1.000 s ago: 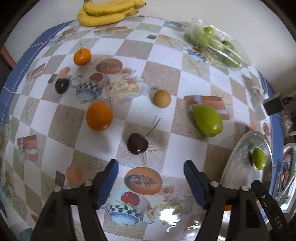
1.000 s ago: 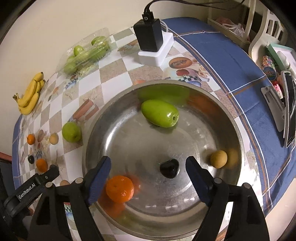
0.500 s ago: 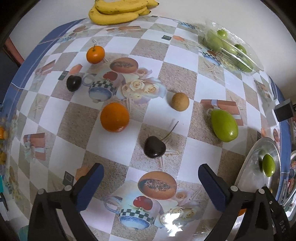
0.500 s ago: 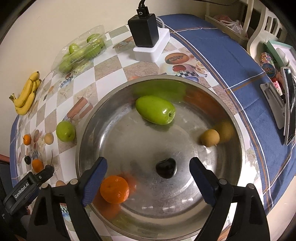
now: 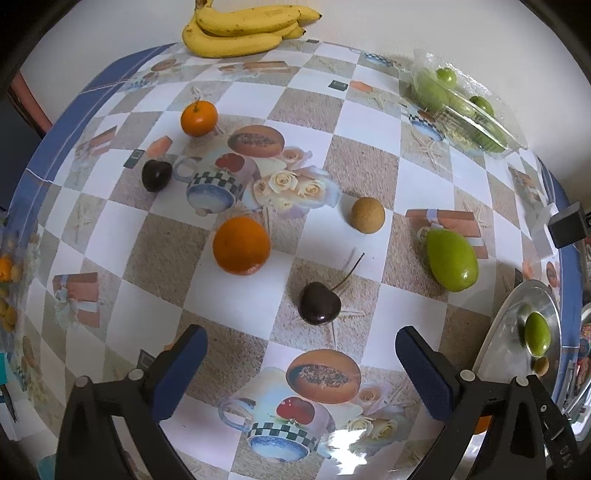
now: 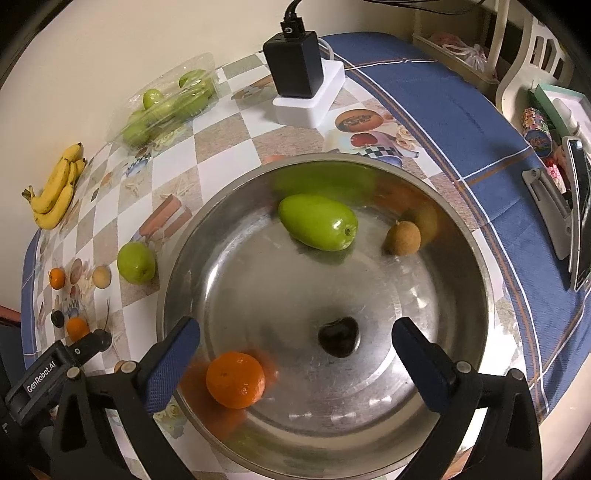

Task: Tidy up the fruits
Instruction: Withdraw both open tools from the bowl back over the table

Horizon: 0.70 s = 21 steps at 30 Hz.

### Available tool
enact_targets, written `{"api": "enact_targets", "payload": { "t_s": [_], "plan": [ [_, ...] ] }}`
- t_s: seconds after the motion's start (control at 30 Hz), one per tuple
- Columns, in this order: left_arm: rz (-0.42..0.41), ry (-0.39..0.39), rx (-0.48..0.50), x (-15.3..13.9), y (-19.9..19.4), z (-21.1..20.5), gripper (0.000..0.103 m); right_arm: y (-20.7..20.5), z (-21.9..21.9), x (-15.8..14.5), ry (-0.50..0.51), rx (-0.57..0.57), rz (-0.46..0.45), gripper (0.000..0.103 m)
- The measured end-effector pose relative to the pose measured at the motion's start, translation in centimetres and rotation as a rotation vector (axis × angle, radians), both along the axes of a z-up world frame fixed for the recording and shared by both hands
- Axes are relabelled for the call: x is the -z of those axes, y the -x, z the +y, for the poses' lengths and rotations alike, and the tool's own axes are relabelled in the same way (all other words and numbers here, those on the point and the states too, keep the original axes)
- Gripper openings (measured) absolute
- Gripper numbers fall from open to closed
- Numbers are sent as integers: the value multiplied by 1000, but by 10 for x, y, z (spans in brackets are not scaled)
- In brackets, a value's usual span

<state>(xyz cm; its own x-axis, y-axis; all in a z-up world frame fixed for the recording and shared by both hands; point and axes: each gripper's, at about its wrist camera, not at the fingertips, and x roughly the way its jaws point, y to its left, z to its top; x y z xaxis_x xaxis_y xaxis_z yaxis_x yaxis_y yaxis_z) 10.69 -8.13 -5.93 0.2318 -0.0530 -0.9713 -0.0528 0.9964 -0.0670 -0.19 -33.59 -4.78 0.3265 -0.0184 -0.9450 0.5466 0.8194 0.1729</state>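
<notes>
Fruit sorting: stemmed cherry (image 5: 319, 303) on the tablecloth (image 5: 369, 66), next for the steel bowl (image 6: 476, 258).

The cherry lies just ahead of my left claw (image 5: 301, 369), between the lines of its two fingers and a little right of centre, its stem running up and to the right. That claw is spread to its widest and holds nothing. Beyond the cherry: large orange (image 5: 241, 245) to its left, brown round fruit (image 5: 368, 215) and green mango (image 5: 451, 259) to its right, small orange (image 5: 198, 118) and a second dark cherry (image 5: 156, 175) farther off, bananas (image 5: 243, 29) at the far edge. My right claw (image 6: 295, 365) hangs over the bowl, jaws opening, nothing between them; in the bowl lie a mango, an orange, a cherry, a brown fruit. I judge the left claw nearer.
</notes>
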Motion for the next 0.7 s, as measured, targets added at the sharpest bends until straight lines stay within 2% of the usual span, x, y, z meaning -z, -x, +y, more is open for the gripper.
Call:
{"api": "enact_targets", "payload": {
  "t_s": [0.2,0.33,0.7],
  "plan": [
    [-39,-4,-7,-8,-7,9,103,-4,7,-3,-22,-16,-32,103],
    [-69,-10,-44,-12,-11,27,103,-10,15,-8,-33,-44,-64,103],
    [-118,8,-127,-16,-22,71,103,-35,65,-22,-87,-215,-160,103]
  ]
}}
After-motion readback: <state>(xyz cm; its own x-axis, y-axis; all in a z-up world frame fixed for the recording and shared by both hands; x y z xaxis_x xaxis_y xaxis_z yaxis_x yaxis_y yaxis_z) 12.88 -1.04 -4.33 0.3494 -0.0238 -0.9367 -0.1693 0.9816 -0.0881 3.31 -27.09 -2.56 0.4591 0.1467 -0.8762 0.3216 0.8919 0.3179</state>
